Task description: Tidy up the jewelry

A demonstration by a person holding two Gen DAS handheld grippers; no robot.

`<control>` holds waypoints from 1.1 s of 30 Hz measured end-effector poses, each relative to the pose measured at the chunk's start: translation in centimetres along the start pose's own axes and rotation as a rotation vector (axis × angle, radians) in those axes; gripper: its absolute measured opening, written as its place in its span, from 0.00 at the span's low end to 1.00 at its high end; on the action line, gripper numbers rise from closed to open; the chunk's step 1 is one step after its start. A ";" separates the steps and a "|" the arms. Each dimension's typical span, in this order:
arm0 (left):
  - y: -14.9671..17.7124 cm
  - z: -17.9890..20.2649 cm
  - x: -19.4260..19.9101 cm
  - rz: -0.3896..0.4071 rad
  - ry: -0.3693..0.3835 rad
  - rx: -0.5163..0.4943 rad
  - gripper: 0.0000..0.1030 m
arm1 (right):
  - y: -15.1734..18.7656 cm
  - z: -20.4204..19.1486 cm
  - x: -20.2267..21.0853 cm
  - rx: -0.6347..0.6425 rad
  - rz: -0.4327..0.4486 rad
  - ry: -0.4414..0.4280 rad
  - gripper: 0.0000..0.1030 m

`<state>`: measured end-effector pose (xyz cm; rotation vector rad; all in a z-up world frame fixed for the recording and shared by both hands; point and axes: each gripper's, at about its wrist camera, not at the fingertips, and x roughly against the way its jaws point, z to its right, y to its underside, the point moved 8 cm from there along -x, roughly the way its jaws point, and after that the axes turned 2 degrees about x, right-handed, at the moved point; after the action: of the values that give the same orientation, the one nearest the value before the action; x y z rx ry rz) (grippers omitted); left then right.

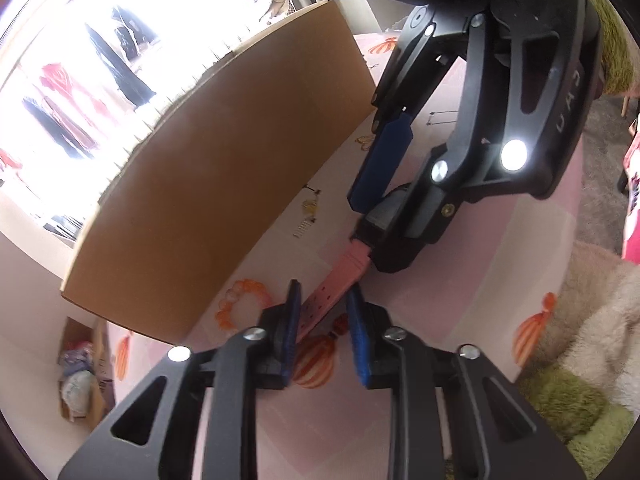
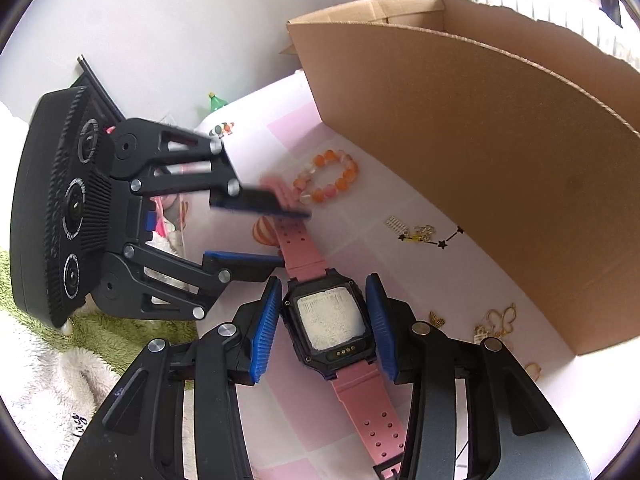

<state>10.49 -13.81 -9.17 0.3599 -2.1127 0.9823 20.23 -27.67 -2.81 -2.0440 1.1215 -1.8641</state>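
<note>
Right wrist view: looks down on the pink-checked table (image 2: 280, 136) beside the big open brown cardboard box (image 2: 480, 168), the landmark for all places below.
Watch: pink-strapped wristwatch with a black square case (image 2: 326, 322), lying flat on the table in front of the box wall, back plate up, straps stretched out both ways.
Right claw (image 2: 326, 326): spread open, blue pads either side of the watch case, narrow gaps visible on both sides; contact cannot be told for sure.
Left claw (image 2: 272, 236): open, straddling the far strap of the watch, one finger above and one below it, further from the box than the bracelet.
Left wrist view: pink strap (image 1: 340, 276) running between the blue pads (image 1: 294, 316) without visible touch; right claw (image 1: 380, 200) at the watch's far end.
Bracelet: ring of orange and pale beads (image 2: 326, 182), flat on the table, near the box's front wall, just beside the strap tip.
Small pieces: gold charms and a black star chain (image 2: 432, 236) close along the foot of the box wall; gold butterfly outlines (image 2: 500, 320) further along the same wall.
</note>
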 end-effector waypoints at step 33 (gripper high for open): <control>0.1 -1.4 -0.8 0.071 0.138 0.133 0.06 | 5.9 -3.8 2.3 0.055 0.000 0.690 0.07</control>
<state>11.68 -12.72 -9.22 0.2768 -1.9529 1.1596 14.21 -31.92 -3.58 -1.3795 1.1624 -2.6564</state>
